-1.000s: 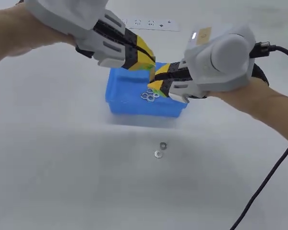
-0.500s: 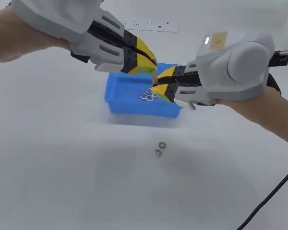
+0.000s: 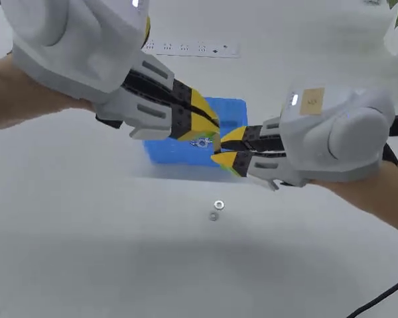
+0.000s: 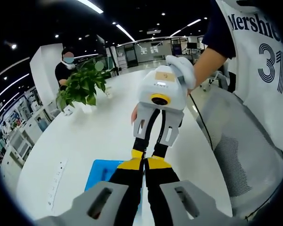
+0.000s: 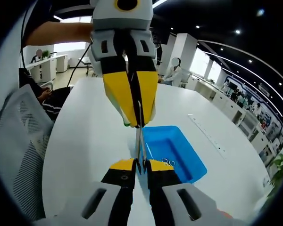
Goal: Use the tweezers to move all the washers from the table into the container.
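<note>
The blue container point(image 3: 231, 111) sits mid-table with several washers point(image 3: 200, 142) inside near its front wall. On the white table in front of it lie two washers point(image 3: 218, 205), touching or nearly so. My left gripper point(image 3: 213, 126) comes in from the upper left, my right gripper point(image 3: 221, 148) from the right, and their yellow tips meet over the container's front edge. Thin metal tweezers point(image 5: 138, 136) run between the two sets of jaws. The left gripper point(image 5: 132, 123) is shut on the far end, the right gripper point(image 5: 140, 165) on the near end.
A white power strip point(image 3: 192, 48) lies at the table's far side. A black cable point(image 3: 385, 298) trails off at the lower right. A potted plant point(image 4: 82, 84) stands on the far end of the table, and a mesh chair point(image 4: 245, 160) is beside it.
Both grippers have come down and toward me, from above the container's middle to its front edge, with tips closer together. The head camera has tilted, shifting the whole view.
</note>
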Demonstrator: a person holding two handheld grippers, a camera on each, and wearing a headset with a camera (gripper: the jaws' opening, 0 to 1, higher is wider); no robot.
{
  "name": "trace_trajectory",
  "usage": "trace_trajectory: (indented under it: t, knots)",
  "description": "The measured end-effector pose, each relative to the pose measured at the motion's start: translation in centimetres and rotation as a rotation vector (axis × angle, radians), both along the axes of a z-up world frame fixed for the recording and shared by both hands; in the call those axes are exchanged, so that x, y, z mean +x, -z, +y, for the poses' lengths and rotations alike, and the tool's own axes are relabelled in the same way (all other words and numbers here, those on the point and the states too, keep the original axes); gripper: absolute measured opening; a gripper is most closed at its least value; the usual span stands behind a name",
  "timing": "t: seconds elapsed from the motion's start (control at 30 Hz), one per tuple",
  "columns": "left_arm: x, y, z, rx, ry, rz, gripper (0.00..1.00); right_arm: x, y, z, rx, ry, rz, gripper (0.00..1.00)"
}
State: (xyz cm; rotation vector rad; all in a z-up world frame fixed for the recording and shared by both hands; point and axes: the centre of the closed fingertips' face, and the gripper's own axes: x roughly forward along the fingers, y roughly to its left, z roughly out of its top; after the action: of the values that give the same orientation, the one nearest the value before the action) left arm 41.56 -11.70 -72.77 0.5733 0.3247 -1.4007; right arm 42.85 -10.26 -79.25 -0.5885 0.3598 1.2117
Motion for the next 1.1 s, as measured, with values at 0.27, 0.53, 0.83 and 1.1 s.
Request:
trace_trajectory:
  t: [0.27,0.53,0.83,1.1]
  knots:
    - [-2.7,1.8,-0.8,-0.001,0.011,0.052,0.05,-3.0,1.9,-0.7,-0.015,-0.007,0.042,0.11]
    - [-4.3,2.9,-0.9,0.016,0.011,0.085,0.05,-4.6,3.2,-0.6,-0.009,-0.004,0.082,0.11]
    - [-4.6,4.0,-0.9,0.021,-0.011,0.090,0.05,-5.1,4.4,-0.3,-0.021,-0.008,0.111,0.12]
    - [-4.7,5.4,-0.6,0.031,-0.016,0.108,0.05,-5.1,5.2,-0.3,-0.025,0.005,0.132,0.12]
